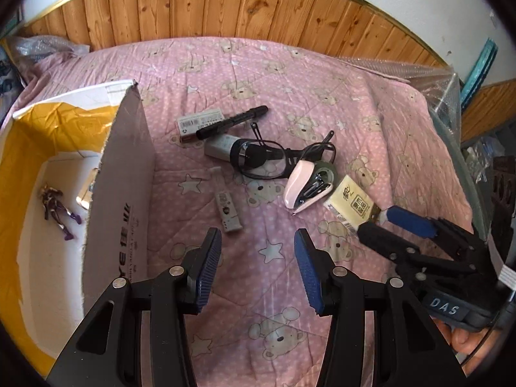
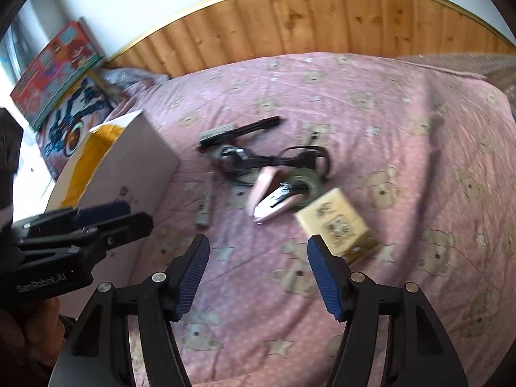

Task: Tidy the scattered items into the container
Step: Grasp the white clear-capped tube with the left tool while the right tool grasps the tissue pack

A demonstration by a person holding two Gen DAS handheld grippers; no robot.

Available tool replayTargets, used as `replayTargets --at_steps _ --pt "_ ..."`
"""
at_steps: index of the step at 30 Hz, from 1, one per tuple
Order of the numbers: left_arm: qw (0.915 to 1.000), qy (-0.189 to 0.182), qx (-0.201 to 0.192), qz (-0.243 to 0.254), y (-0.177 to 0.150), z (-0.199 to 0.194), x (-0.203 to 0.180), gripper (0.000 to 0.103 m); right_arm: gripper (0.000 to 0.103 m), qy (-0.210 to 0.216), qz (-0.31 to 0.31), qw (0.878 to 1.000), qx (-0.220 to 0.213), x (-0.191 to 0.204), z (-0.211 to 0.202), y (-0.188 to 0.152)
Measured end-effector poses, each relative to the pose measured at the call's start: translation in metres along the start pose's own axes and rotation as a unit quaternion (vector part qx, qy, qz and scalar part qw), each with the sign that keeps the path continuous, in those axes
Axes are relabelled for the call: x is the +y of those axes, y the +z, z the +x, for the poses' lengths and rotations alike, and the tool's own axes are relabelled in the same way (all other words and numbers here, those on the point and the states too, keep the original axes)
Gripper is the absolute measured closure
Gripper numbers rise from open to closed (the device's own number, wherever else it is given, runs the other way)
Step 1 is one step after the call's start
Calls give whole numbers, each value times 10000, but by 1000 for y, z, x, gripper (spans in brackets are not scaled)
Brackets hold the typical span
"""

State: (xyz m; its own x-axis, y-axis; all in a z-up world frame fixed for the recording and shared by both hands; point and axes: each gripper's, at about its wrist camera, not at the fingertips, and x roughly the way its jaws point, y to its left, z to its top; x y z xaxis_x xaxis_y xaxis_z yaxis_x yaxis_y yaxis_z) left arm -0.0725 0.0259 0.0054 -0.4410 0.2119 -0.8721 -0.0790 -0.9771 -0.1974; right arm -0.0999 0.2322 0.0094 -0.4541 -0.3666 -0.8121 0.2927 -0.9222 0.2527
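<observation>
A bed [image 1: 322, 74] under a pink quilt printed with bears and stars fills my view, with a knotty wood headboard [image 1: 258, 9] behind it. At the left stands the cardboard box [image 1: 125, 174], white outside and lined yellow, and in it I can see a small purple figurine [image 1: 58, 213] lying on the floor of the box. The scattered things sit in a loose cluster mid-quilt: a black marker [image 1: 232, 122] across a small white carton [image 1: 200, 122], black-framed glasses [image 1: 261, 158] over a grey tube, a pink stapler [image 1: 306, 190] touching a roll of dark tape [image 1: 327, 171], a yellow packet [image 1: 353, 201] just beside it, and a small grey stick [image 1: 228, 213] nearer the box. My left hand-held gripper [image 1: 258, 245] hangs over bare quilt with its jaws wide and nothing between them. The right hand-held gripper [image 2: 256, 248] is likewise spread wide and empty (its view is blurred), one finger close to the yellow packet.
</observation>
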Motion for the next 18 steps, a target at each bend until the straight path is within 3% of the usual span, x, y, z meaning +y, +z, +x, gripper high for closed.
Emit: replayTargets --at_steps 4,8,12,18 --pt "9993 -47 231 -293 6 32 8 53 33 -95 18 9996 252 -20 7 6" --pt "9976 101 324 -603 11 58 21 54 27 -465 -1034 9913 665 -18 22 15" --pt "9959 297 360 -774 14 77 29 54 26 -625 -1529 9826 848 -20 43 18" --pt "9948 372 301 -902 15 95 38 51 24 -868 -1570 9793 933 -30 67 23"
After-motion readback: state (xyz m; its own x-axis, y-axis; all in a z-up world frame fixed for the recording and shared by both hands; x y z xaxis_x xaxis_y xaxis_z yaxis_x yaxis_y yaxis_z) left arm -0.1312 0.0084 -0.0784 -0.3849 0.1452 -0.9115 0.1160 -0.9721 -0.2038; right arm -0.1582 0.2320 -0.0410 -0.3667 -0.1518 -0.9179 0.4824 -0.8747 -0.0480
